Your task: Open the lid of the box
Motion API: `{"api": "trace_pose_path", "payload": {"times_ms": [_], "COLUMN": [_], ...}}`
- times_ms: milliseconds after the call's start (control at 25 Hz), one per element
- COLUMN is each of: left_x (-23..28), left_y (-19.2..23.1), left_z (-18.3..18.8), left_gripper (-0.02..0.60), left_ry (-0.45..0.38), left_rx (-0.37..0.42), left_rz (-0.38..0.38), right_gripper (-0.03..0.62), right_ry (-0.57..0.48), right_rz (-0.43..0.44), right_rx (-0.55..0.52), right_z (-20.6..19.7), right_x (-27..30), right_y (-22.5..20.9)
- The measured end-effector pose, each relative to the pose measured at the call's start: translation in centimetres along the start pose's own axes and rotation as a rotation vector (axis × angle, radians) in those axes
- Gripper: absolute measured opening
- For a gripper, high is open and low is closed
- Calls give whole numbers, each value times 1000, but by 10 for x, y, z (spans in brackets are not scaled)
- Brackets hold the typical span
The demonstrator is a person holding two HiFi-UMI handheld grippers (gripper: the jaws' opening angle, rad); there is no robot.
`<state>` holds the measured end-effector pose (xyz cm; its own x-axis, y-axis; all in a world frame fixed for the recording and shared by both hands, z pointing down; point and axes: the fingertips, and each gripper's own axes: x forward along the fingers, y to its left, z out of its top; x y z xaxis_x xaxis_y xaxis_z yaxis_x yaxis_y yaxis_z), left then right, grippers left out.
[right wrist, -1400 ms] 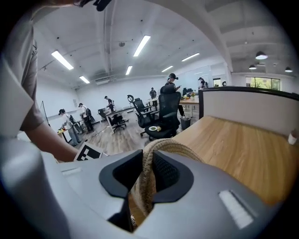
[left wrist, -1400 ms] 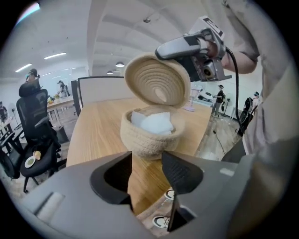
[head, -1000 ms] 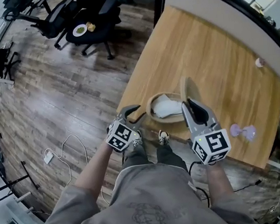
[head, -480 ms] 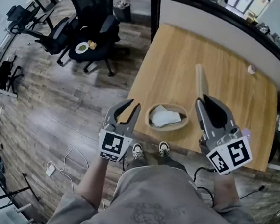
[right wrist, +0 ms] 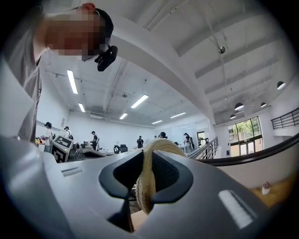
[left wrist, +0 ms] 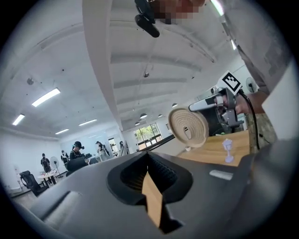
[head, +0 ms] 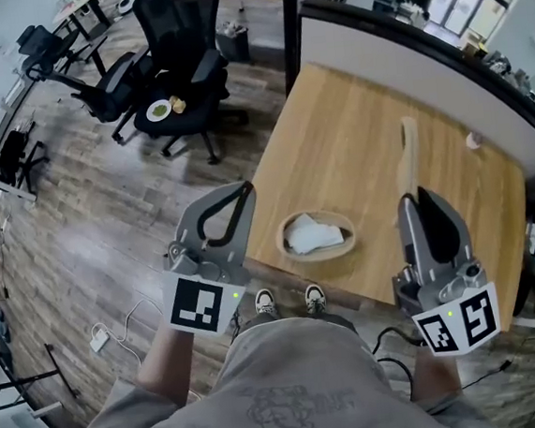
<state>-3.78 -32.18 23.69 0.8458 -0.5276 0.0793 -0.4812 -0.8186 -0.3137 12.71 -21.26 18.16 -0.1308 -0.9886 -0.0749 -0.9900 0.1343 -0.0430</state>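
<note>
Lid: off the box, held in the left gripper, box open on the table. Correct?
No: the right gripper holds the lid, clear in the right gripper view; the left gripper is shut, empty. Box open on the table, yes.

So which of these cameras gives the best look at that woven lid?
The left gripper view: the lid shows its round face there. The head view catches the lid edge-on, a thin strip at the tip of the right gripper. The right gripper view shows only the lid's rim, pinched between the jaws.
</note>
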Motion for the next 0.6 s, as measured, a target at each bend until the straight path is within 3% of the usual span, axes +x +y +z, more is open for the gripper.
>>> {"api": "trace_pose_path", "payload": {"times_ms": [120,200,600], "left_x": [-8,-11,-9], "left_y": [8,11,9], "left_z": [12,15,7], "left_gripper": [2,2,0], "left_ry": [19,25,60], "left_rx": [-27,4,-8], "left_rz": [17,26,52], "right_gripper": [69,69,69], "right_ry": [-15,-4,65], "right_rz": [0,16,4], "right_rx": [15,7,22], "right_z": [10,11,-6], "right_x": [-12,-18,-22], "right_y": [0,2,-11]}}
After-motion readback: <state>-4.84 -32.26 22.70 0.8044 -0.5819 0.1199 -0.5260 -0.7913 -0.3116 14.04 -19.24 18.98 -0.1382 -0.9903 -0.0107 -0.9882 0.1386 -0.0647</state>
